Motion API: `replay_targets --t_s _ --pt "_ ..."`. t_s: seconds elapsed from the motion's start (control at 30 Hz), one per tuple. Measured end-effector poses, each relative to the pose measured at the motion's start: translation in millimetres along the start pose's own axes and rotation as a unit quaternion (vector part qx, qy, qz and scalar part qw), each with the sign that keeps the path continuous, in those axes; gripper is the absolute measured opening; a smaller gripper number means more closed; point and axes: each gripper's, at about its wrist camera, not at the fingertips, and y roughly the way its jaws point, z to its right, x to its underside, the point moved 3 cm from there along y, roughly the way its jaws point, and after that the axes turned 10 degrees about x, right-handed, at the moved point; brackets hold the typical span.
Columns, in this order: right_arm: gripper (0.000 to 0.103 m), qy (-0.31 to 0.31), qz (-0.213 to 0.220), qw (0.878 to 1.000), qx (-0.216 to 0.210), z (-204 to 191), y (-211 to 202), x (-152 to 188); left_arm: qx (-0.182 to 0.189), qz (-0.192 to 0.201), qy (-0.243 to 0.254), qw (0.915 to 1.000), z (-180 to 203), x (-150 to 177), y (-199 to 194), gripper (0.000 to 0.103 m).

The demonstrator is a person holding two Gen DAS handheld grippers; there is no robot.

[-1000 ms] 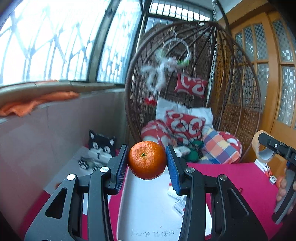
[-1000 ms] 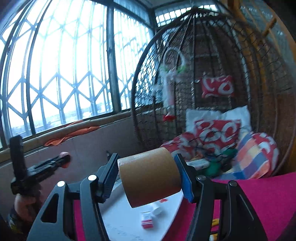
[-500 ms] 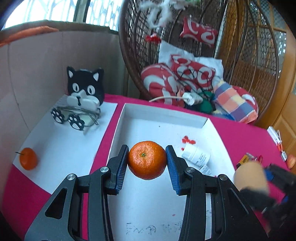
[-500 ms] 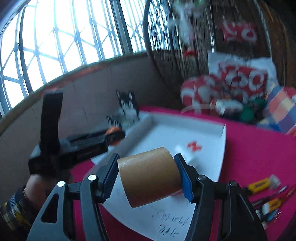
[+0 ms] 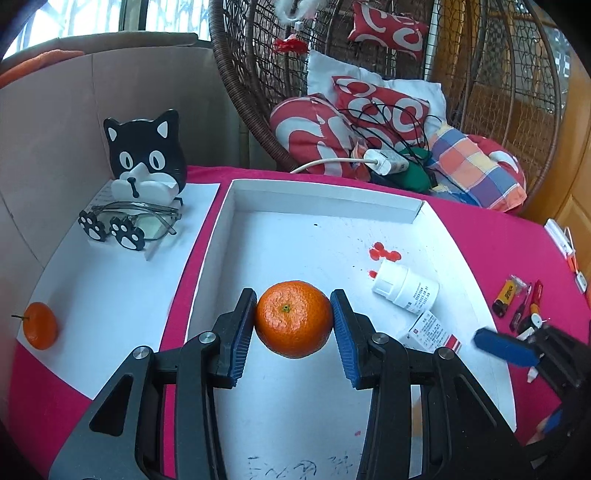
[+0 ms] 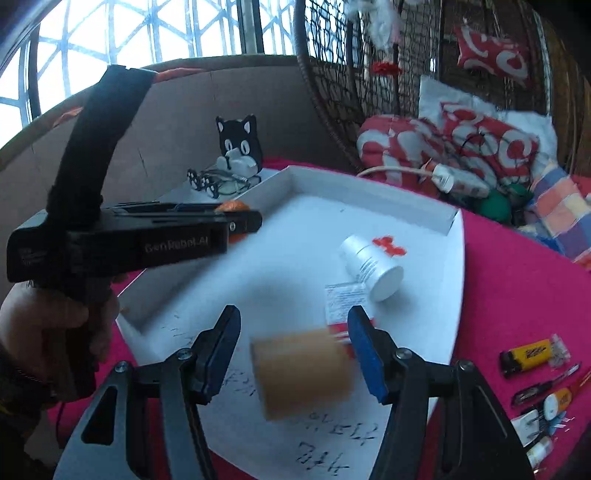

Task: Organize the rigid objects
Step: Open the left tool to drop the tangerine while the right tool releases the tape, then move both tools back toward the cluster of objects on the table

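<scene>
Daylight at 11 o'clock through latticed window [image 6: 155, 33] | beige wall [image 5: 48, 122] below it, 9 to 11 | wicker hanging chair [image 5: 480, 74] at 1 o'clock (heaped with red-and-white cushions [image 5: 317, 129]) | magenta tablecloth [image 5: 491, 236] underfoot | wooden door [image 5: 576, 206] at 3

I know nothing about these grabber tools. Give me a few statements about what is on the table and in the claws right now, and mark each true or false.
1. The left gripper clamps an orange. True.
2. The right gripper squeezes the tape roll tightly. False: its jaws stand open and the blurred roll sits between them without touching the pads.
3. A white pill bottle lies on its side in the white tray. True.
4. The glasses lie inside the tray. False: they rest outside it, in front of the cat-shaped holder.
5. A second orange sits left of the tray. True.
</scene>
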Motion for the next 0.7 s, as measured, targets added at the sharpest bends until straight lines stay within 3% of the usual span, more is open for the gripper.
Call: replay_targets --t_s 0.03,0.07,0.1,0.13,0.17,0.2,0.3,0.43,0.7 --pt "0.069 0.000 0.005 1.000 0.006 1.6 -0.9 -1.3 -0.002 0.000 -0.002 1.0000 -0.3 -0.7 -0.2 0.041" --pt "0.086 0.001 0.012 1.000 0.012 4.0 -3.8 -2.7 -0.004 0.003 -0.004 1.0000 -0.5 -1.8 -1.9 0.047" --pt "0.092 0.004 0.017 1.000 0.015 6.1 -5.2 -3.8 -0.006 0.008 -0.003 0.9999 -0.7 -2.3 -3.9 0.054" --pt "0.097 0.008 0.025 0.999 0.019 8.5 -8.7 -5.0 -0.010 0.018 -0.003 0.9998 0.0 -3.7 -8.3 0.080" --pt "0.103 0.010 0.031 0.999 0.022 9.5 -10.6 -6.4 -0.015 0.031 -0.002 0.9994 0.5 -5.2 -14.2 0.098" --pt "0.103 0.013 0.039 0.999 0.026 11.2 -14.5 -7.2 -0.023 0.041 -0.002 0.9989 -0.1 -5.4 -18.0 0.103" --pt "0.103 0.018 0.053 0.998 0.035 14.9 -23.1 -9.7 -0.063 0.092 -0.019 0.9936 -5.6 -7.9 -43.3 0.103" --pt "0.103 0.031 0.063 0.997 0.043 21.7 -31.7 -11.7 -0.059 0.136 -0.050 0.9877 -11.4 -8.9 -70.6 0.103" --pt "0.103 0.062 0.078 0.994 0.047 36.4 -45.5 -13.9 -0.059 0.152 -0.044 0.9856 3.7 -10.7 -94.6 0.103"
